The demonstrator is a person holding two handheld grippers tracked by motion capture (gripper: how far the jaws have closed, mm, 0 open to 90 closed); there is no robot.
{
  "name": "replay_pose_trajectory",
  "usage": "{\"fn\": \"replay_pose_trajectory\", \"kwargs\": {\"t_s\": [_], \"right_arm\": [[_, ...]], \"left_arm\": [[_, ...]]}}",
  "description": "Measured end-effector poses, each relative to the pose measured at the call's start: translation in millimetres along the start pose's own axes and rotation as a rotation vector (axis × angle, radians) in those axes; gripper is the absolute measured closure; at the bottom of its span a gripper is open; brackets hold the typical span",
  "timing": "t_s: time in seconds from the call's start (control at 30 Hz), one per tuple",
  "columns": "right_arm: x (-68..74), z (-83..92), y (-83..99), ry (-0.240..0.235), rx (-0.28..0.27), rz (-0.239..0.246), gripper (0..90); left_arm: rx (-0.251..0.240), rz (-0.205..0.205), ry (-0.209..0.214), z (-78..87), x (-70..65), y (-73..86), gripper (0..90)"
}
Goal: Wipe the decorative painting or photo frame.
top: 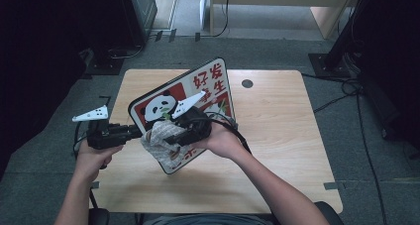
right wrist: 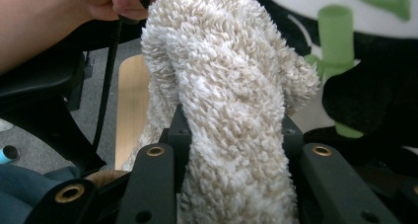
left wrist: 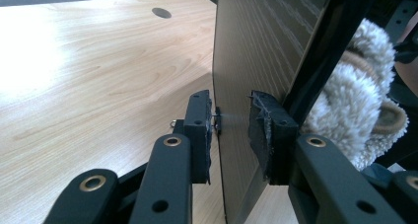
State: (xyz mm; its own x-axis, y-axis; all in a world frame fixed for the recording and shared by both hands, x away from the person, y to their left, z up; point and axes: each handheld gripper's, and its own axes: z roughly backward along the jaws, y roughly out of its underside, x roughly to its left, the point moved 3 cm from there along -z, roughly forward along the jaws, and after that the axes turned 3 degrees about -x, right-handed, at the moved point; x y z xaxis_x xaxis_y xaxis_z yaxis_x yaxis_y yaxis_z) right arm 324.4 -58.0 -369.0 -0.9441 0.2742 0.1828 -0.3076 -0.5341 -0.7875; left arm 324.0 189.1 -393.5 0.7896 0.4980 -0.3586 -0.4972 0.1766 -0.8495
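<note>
The panda-printed board point(top: 198, 93) is held tilted on edge above the middle of the wooden table point(top: 277, 136), its rim pinched by the left gripper point(left wrist: 231, 123) at its nine o'clock side. A fluffy beige cloth point(right wrist: 222, 115) is clamped in the right gripper point(right wrist: 229, 135) and pressed against the board's face near six o'clock.

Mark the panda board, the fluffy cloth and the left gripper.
panda board point(top: 157, 106), high view, on the panda picture.
fluffy cloth point(right wrist: 226, 115), right gripper view, on the bunched pile.
left gripper point(left wrist: 230, 130), left gripper view, between its jaws.
</note>
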Motion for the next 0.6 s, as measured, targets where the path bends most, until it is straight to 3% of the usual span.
{"fn": "replay_pose_trajectory", "kwargs": {"t_s": [0.6], "right_arm": [[-0.9, -12.6, 27.8, -0.013, 0.019, -0.029, 64.2]], "left_arm": [[0.004, -0.004, -0.009, 0.1, -1.6, 0.0, 70.0]]}}
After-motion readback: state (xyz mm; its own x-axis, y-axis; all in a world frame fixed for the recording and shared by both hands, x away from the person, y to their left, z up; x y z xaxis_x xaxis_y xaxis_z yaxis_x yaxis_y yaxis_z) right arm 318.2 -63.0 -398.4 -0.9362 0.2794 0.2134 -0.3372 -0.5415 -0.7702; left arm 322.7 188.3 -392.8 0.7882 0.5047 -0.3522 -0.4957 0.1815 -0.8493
